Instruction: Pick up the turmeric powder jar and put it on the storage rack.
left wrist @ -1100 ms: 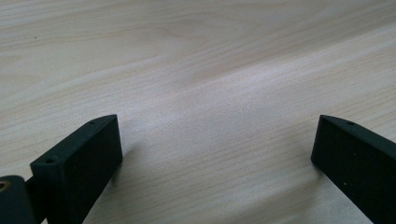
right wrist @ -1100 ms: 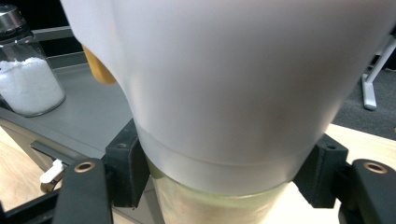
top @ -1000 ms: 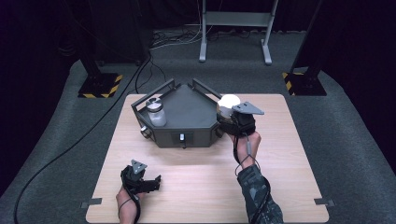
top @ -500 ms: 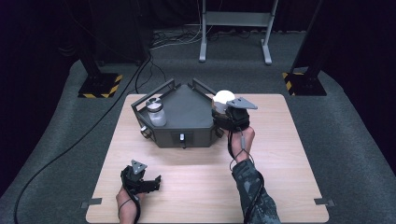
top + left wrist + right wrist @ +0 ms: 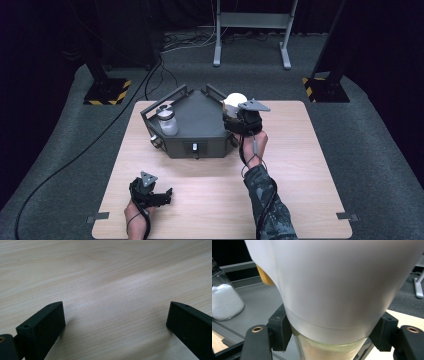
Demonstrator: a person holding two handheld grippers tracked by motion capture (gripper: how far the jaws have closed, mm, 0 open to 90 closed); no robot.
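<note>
A white-capped bottle (image 5: 337, 290), smooth matte plastic flaring wide above a clear glass-like body with a tan fill, stands upright at the right rear corner of the dark grey angular tray (image 5: 197, 122), held between the jaws of the right hand-held gripper (image 5: 239, 119), which close on it just under the cap. Across the tray sits a clear jar (image 5: 167, 121) of white grains. The left hand-held gripper (image 5: 152, 196) rests well apart on the pale wood-grain table (image 5: 300, 165), jaws wide around nothing, so the right hand is the nearer.

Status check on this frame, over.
Left hand-held gripper open, idle on wooden table. Right hand-held gripper shut on white-capped bottle over grey tray. Nothing obstructing.
</note>
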